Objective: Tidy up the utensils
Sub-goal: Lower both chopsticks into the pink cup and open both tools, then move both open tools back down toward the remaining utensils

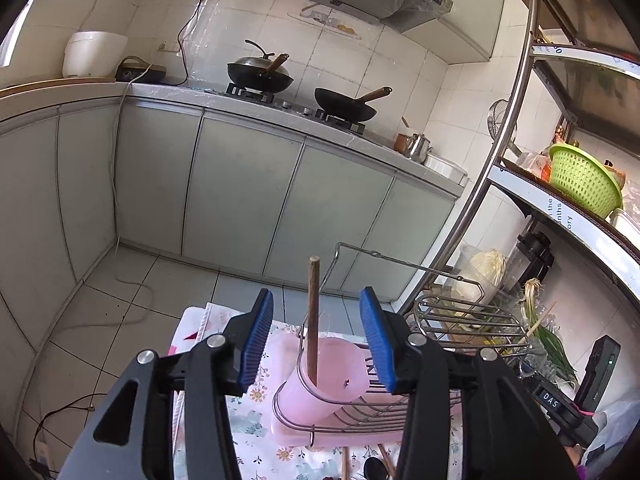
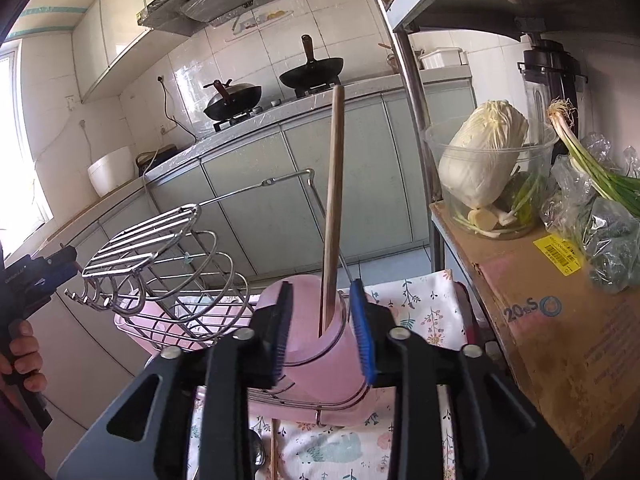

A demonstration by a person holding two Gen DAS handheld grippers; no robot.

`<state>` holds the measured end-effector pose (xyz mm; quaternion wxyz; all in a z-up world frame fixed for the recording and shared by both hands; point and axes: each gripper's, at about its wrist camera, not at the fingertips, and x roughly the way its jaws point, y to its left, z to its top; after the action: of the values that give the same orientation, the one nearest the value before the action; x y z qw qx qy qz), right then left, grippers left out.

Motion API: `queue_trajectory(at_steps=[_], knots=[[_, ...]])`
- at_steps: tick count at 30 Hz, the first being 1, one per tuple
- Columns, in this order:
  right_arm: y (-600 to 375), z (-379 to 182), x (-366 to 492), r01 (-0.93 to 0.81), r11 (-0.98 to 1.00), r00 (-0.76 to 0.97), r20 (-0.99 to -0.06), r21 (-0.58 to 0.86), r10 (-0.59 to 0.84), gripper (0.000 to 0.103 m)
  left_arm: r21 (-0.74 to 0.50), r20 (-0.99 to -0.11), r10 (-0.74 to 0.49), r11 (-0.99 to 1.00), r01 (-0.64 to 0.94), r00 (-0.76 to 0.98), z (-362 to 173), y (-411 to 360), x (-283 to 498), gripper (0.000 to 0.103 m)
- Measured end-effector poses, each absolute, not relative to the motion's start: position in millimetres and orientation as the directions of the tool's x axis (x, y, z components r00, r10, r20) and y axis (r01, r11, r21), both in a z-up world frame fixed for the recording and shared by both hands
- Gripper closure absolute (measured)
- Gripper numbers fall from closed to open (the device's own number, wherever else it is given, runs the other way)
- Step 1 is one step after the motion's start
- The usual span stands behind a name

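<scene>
A pink cup [image 1: 320,384] sits in the end ring of a wire drying rack [image 1: 360,416] on a pink tray. A wooden-handled utensil [image 1: 313,320] stands upright in the cup. My left gripper [image 1: 316,336] is open, its blue pads on either side of the cup, just above it. In the right wrist view the same cup [image 2: 316,344] holds the wooden handle [image 2: 333,208]. My right gripper [image 2: 324,332] is open around the cup's rim and holds nothing. More utensils [image 1: 376,466] lie on the floral cloth in front of the rack.
The rack's tall wire loops [image 2: 160,256] rise to the left. A cardboard box [image 2: 552,320] with a cabbage bowl [image 2: 484,168] and green onions stands to the right. A metal shelf post [image 2: 416,112] is behind. The kitchen counter with two woks [image 1: 304,84] lies beyond.
</scene>
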<state>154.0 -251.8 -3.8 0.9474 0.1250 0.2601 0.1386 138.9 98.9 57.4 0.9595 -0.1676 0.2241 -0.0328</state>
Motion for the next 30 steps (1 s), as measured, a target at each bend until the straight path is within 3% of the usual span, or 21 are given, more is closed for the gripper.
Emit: queue_trajectory(at_steps=[13,30], knots=[[-249,-10,113,-0.202,0.917,0.813,-0.463,0.343,0.353,0.062,-0.32,-0.414,-0.109,0.947,-0.033,0.904,53,104,99,0.058],[-233,-59,68,-0.179,0.921,0.715,-0.597,0.347,0.364,0.061,-0.26,-0.571,-0.181,0.965,0.033,0.801,-3,69,69,0.053]])
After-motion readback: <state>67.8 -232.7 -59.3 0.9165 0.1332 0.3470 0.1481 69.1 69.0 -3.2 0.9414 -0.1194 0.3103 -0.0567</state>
